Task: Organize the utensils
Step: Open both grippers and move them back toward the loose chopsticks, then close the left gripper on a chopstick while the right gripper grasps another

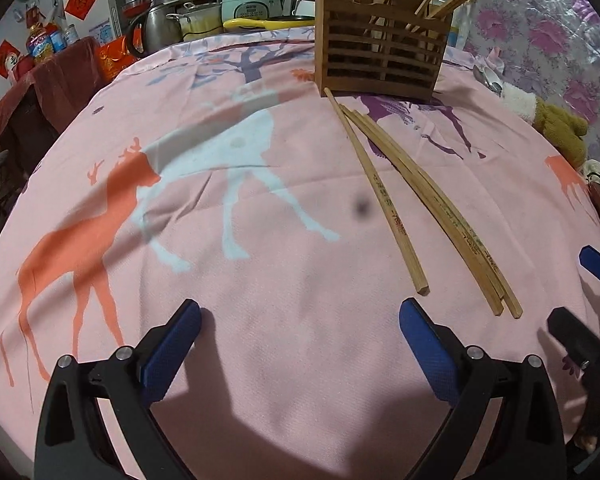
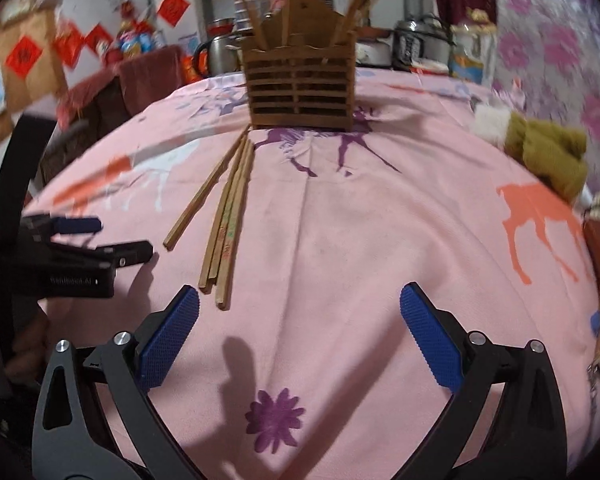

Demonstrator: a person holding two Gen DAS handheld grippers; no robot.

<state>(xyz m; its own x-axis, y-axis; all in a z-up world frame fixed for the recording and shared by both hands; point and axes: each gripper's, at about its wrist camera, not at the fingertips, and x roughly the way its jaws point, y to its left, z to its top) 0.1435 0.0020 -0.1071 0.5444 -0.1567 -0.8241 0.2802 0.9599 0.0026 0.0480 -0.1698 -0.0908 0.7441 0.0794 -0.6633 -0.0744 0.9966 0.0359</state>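
Chopsticks (image 1: 432,208) lie loose on the pink tablecloth (image 1: 260,280) in the left wrist view, running from the wooden holder (image 1: 380,60) at top centre down toward lower right, while the left gripper (image 1: 300,344) at the bottom stands spread and empty, just left of their near ends, probably so it can be set over one. In the right wrist view the same chopsticks (image 2: 224,220) lie left of centre below the holder (image 2: 300,84), which already has sticks upright in it; the right gripper (image 2: 300,332) is also spread wide with nothing between its blue pads, the sticks' ends just beside its left finger.
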